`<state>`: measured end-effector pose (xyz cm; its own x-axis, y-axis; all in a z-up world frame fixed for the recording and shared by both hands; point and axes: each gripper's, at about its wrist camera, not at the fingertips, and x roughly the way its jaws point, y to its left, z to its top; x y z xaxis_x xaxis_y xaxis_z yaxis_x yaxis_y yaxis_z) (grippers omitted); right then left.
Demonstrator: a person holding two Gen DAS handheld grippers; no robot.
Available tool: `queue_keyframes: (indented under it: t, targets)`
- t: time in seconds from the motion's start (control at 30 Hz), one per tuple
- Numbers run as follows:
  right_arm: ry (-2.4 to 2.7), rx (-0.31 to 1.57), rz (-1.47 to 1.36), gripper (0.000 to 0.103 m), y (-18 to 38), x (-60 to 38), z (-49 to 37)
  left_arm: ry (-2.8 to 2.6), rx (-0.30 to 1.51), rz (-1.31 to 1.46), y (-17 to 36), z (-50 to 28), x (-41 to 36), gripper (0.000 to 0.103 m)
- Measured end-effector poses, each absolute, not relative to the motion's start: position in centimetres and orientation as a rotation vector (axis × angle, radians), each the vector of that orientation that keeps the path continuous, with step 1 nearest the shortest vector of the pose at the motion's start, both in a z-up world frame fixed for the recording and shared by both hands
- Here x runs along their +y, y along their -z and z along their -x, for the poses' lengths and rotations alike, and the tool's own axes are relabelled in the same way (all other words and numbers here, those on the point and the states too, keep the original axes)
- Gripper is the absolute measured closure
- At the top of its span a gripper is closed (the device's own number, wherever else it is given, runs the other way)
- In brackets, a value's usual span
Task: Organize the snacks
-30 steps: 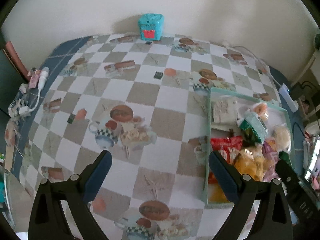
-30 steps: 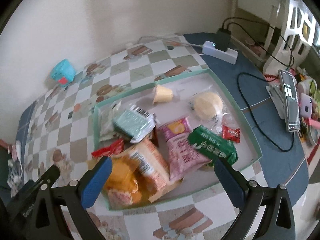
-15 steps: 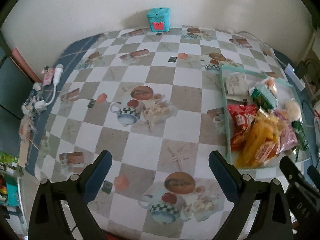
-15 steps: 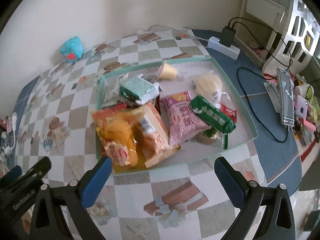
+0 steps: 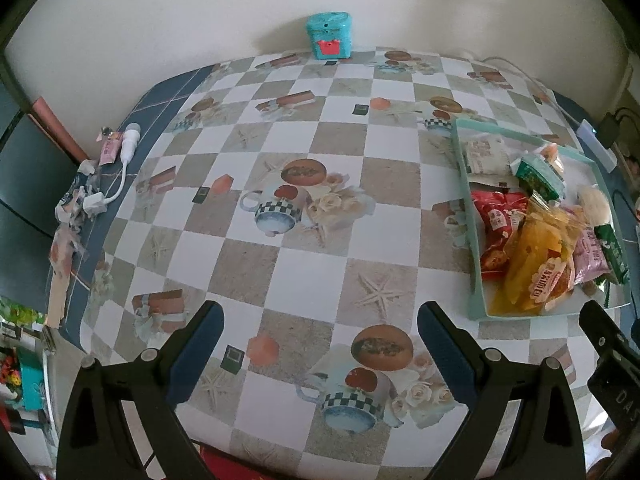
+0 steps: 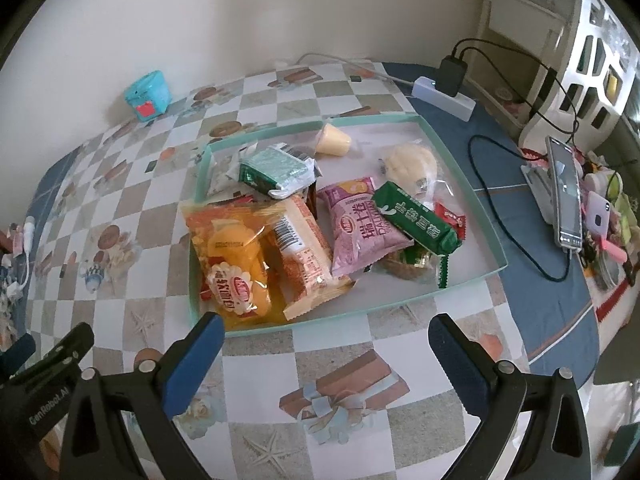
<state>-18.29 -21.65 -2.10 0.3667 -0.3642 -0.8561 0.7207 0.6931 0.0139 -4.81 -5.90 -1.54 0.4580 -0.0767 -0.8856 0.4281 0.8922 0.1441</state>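
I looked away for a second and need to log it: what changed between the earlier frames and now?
Both grippers drew back from the tray; more tablecloth shows in each view. The left gripper and right gripper stayed open and empty. The snacks, including the yellow packet and green bar, lie unmoved.

The desk [image 5: 304, 264] offers a wide bare stretch of chequered cloth to the left of the teal tray [image 6: 404, 306], from the near edge to the wall. The only obstacle there is the teal box [image 5: 329, 35] at the far edge. Cable clutter [image 5: 92, 200] lines the left border. Inside the tray, packets crowd the near-left part; bare floor shows along its right and far sides. Right of the tray, a black cable [image 6: 500, 216], a power strip [image 6: 444, 94] and a phone [image 6: 566, 196] obstruct passage.
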Motion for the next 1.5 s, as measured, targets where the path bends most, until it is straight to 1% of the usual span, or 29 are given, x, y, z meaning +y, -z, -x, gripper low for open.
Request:
queue_keyframes:
  t: [1.5]
  targets:
    - [0.729, 0.986, -0.389, 0.000, 2.27, -21.25, 17.78, 0.323, 1.078, -0.332, 1.50, 4.23, -5.43, 0.005]
